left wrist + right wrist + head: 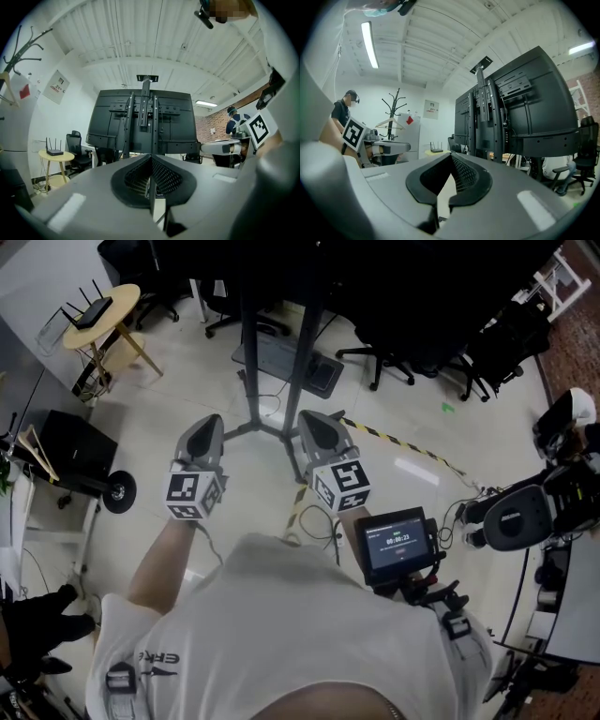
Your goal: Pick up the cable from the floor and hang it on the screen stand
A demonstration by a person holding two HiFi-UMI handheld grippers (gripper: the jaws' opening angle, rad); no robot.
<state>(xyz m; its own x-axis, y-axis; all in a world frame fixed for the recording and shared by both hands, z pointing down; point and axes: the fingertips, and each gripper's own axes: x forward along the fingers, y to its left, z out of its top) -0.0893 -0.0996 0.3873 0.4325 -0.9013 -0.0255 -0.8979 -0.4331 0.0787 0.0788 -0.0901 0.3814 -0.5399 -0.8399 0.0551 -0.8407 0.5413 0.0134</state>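
My right gripper (451, 157): jaws together at tips, nothing between them. I see screen stand (483, 117) ahead, right of centre, with black screens (534, 108) mounted on it, backs toward me. Left gripper (389, 149) low at left, side-on, marker cube (353, 132) on it. Person in cap (344, 110) behind it. Coat rack (396, 110) at far wall, white cabinet (411, 136) just beside it, poster (431, 108) on wall. Router (436, 150) far back, low. Office chair (587, 161) at far right. Ceiling light strip (369, 44) lit.
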